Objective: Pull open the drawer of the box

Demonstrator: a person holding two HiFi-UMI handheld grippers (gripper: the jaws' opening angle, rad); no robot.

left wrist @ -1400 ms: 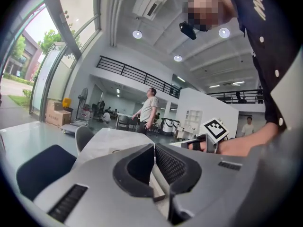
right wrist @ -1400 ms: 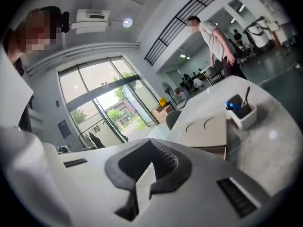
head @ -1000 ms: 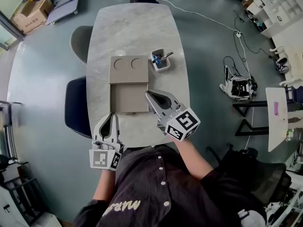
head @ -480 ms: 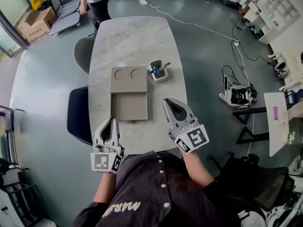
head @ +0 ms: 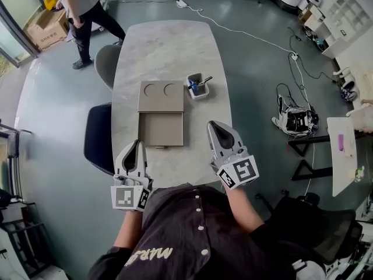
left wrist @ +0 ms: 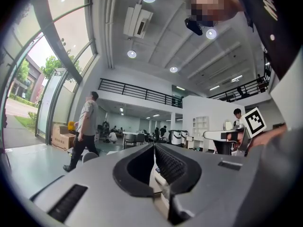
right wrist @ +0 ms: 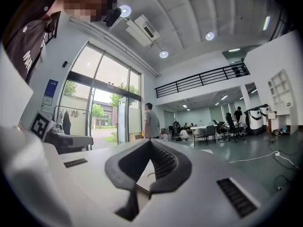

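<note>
Your left gripper (head: 134,144) hangs over the near end of the table (head: 175,39) and is clenched. In the left gripper view its ribbed pads (left wrist: 169,163) meet at the tips with nothing caught between them. Your right gripper (head: 217,125) is clenched as well, its own pads (right wrist: 163,160) closed tip to tip on nothing, and it reaches a little farther forward over the table than the left one does. The box (head: 161,95) lies flat on the table ahead of both grippers, forward and to the right of your left one and forward and to the left of your right one, with two round recesses in its lid. Its drawer (head: 161,129) stands pulled out toward you and fills the space between the two grippers. The small handle (head: 160,147) on its front sits just to the right of your left gripper's tips and about level with them. Neither gripper touches the drawer or the box, and your right gripper is near the drawer's right side but apart from it. Ahead of your right gripper and slightly to its left, a small white tub (head: 196,87) sits just beside the box's far right corner. It holds what looks like a pen and something blue, though they are too small to be sure. To the left of your left gripper a dark chair (head: 98,136) stands against the table's side, with a grey chair (head: 108,63) farther ahead. A person (head: 81,7) stands on the floor well beyond them.
</note>
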